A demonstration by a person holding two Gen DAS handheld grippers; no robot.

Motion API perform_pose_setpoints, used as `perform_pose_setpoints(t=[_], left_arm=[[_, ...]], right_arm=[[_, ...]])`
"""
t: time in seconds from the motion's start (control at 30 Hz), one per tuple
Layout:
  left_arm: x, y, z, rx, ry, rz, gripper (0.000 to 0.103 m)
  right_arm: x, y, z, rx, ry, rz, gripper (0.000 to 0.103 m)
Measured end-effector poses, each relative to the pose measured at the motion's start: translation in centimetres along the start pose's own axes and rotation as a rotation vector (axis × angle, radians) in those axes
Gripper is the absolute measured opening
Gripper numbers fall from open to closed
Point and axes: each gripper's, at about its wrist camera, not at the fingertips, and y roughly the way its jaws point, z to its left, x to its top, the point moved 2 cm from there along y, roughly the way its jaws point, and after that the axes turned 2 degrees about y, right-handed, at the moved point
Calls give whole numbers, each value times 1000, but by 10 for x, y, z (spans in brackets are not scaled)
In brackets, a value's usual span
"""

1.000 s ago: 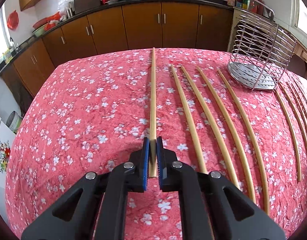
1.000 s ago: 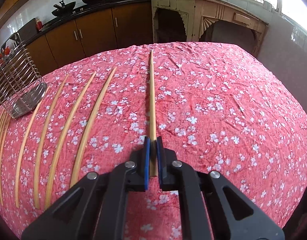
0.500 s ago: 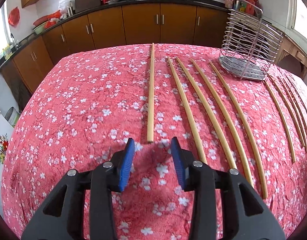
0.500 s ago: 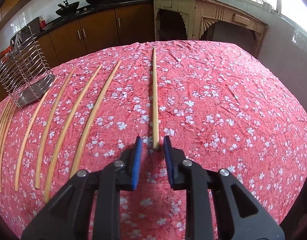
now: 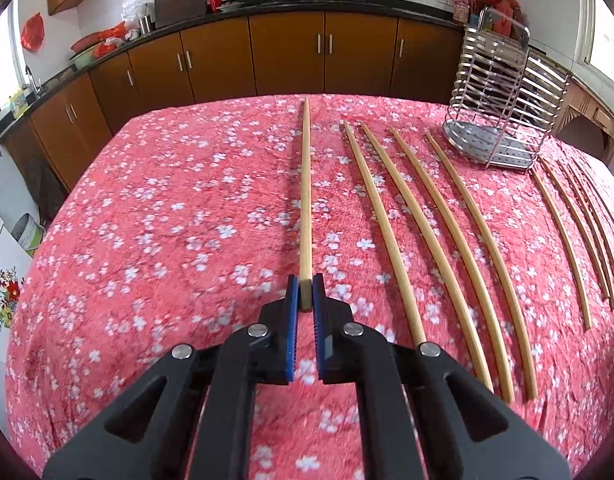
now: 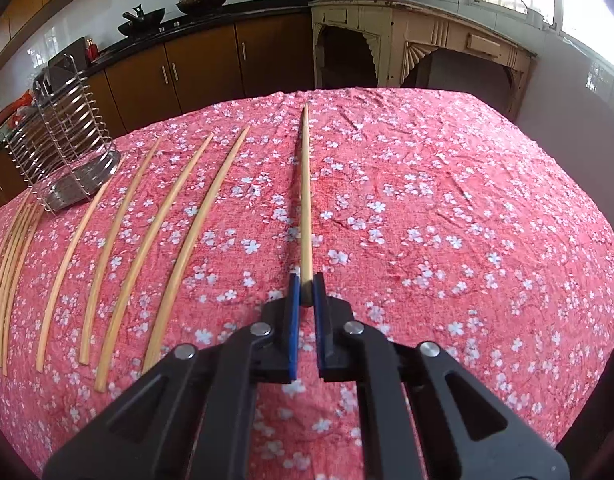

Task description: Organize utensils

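My left gripper (image 5: 305, 294) is shut on the near end of a long bamboo chopstick (image 5: 305, 200) that points straight ahead over the red floral tablecloth (image 5: 167, 220). My right gripper (image 6: 305, 292) is shut on the near end of another bamboo chopstick (image 6: 305, 200), also pointing straight ahead. Several more chopsticks (image 5: 447, 232) lie in a row to the right in the left wrist view, and to the left in the right wrist view (image 6: 147, 240). A wire utensil holder (image 5: 503, 108) stands at the far right of the table; it also shows in the right wrist view (image 6: 63, 140).
A tighter bunch of chopsticks (image 5: 583, 220) lies beyond the holder at the table's right side. Brown kitchen cabinets (image 5: 287, 56) run behind the table. A cream wooden sideboard (image 6: 419, 44) stands past the table's far edge in the right wrist view.
Half a second ago both grippers were open just short of the chopstick ends. Both have moved forward and closed on them again.
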Motion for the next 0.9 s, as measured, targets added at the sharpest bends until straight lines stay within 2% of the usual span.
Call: perform_pose_setpoints(t=[0.17,0.47,0.6,0.9], left_arm=[[3,-32,5,16,8,-85,7],[33,-105,5,22,2,-303,7],[48,-119,8,28,-24,-353,7],[82,-132,17,43,-67,-413,7]], right_arm=[[3,-30,-4,13,1,-71,8],[30,-87,0,34,-11,-260,8],[43,-99,2,37,-7,-305,8],[76,-124,11,39,-23,-408,8]])
